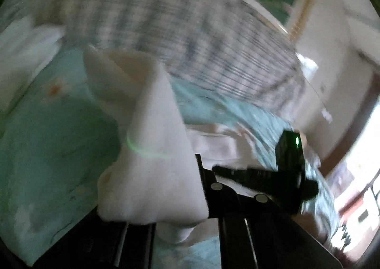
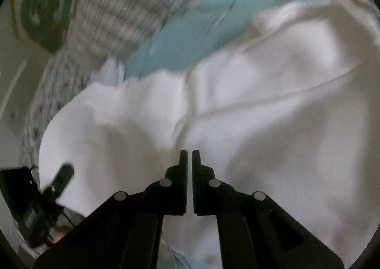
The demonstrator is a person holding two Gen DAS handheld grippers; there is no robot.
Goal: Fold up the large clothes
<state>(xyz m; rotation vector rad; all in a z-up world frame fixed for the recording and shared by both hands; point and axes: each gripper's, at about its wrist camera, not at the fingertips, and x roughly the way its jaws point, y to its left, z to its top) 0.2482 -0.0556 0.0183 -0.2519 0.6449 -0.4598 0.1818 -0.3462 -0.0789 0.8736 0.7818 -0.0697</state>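
A white garment (image 2: 237, 107) is spread over a pale blue sheet (image 2: 166, 39) on a bed, with a checked blanket (image 1: 166, 39) lying beyond it. In the right wrist view the garment is seen stretched across the picture, its long axis running from the lower left up toward the upper right; a seam is traced along that same line. Both views are blurred.

The right tongs (image 2: 189, 157) are seen drawn nearly together, only a thin slit being left between the tips. The tips are set against the near part of the cloth, and a fold appears to be pinched there, though the contact itself cannot be made out with certainty.

In the left wrist view a corner of the garment (image 1: 152, 131) is raised into a tall peak, pointing away and up, its lower end draped over the left tongs (image 1: 187, 186). One finger is hidden by the cloth; the jaws are closed on it. In the right wrist view the left tongs (image 2: 60, 180) are found at the garment's lower left corner, well apart from the right pair.
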